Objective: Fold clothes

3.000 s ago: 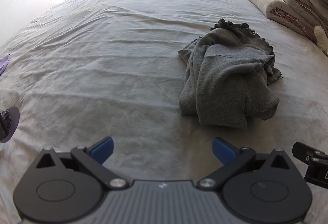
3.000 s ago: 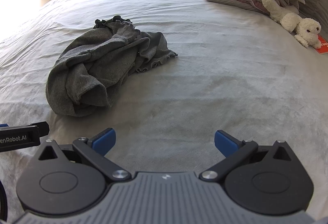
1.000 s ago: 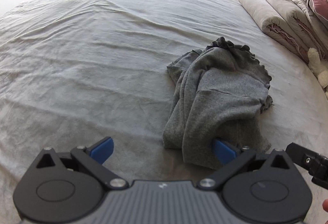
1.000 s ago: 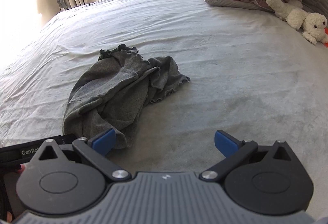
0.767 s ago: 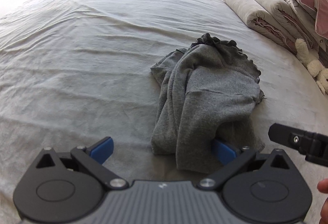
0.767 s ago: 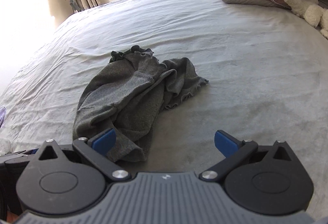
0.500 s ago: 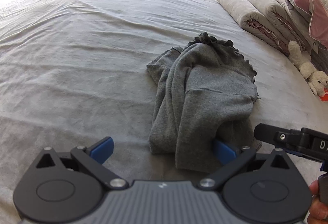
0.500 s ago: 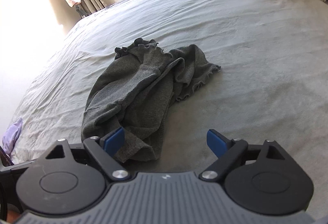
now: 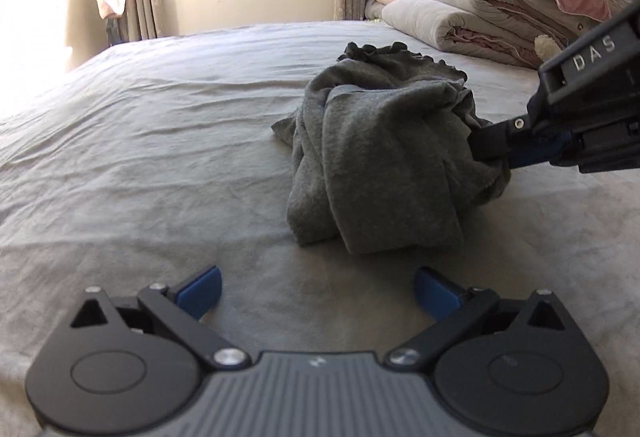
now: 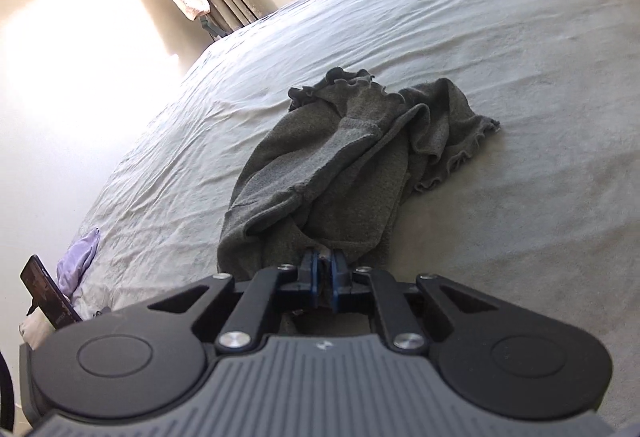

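A crumpled grey knit garment (image 9: 380,157) with a frilled hem lies in a heap on the grey bed sheet (image 9: 160,157). My right gripper (image 10: 325,269) has its jaws closing, and the blue pads pinch the near edge of the garment (image 10: 340,173). In the left wrist view the right gripper (image 9: 486,147) comes in from the right and grips the heap's right side. My left gripper (image 9: 316,291) is open, low over the sheet just short of the garment's near end, with nothing between its fingers.
Folded duvets with a pink pillow (image 9: 480,17) are stacked at the bed's far right, with a plush toy (image 9: 546,47) beside them. A lilac cloth (image 10: 78,257) and a propped phone (image 10: 44,293) sit at the bed's left edge. Bare sheet spreads left of the garment.
The right gripper's jaws went from wide open to shut on the garment's near edge. The left gripper sank lower and tipped up, so the window now shows.
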`<state>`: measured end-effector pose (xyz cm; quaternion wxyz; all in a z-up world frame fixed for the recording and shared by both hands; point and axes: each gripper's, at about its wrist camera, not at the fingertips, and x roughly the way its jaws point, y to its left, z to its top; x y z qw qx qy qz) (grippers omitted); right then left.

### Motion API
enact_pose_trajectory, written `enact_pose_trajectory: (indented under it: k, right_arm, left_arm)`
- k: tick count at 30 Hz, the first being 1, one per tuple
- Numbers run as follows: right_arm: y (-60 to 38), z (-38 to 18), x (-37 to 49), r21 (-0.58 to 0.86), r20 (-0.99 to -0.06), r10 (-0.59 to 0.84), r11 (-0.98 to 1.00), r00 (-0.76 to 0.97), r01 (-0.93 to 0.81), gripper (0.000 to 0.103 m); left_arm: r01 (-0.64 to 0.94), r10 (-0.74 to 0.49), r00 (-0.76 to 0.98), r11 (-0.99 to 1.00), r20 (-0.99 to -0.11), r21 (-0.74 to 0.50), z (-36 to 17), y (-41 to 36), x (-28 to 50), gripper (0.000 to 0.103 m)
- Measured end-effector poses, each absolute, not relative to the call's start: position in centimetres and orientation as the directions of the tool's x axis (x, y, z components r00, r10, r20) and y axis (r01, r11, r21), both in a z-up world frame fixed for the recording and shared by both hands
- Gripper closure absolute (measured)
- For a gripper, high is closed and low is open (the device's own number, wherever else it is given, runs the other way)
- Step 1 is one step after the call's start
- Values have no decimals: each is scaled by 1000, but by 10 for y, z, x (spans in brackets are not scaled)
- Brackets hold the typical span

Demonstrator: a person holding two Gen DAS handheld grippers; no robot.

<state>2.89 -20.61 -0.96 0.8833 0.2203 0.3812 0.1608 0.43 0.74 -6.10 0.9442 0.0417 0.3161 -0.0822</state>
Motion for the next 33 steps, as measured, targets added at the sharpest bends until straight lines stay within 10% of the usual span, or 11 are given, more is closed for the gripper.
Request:
enact_pose_trajectory:
  k: [33]
  right_arm:
    - [-213,5,21,474,-645,413,876,643,-88,93]
  left_arm:
    - [171,-112,797,984,-594,45,-65,6,3,0]
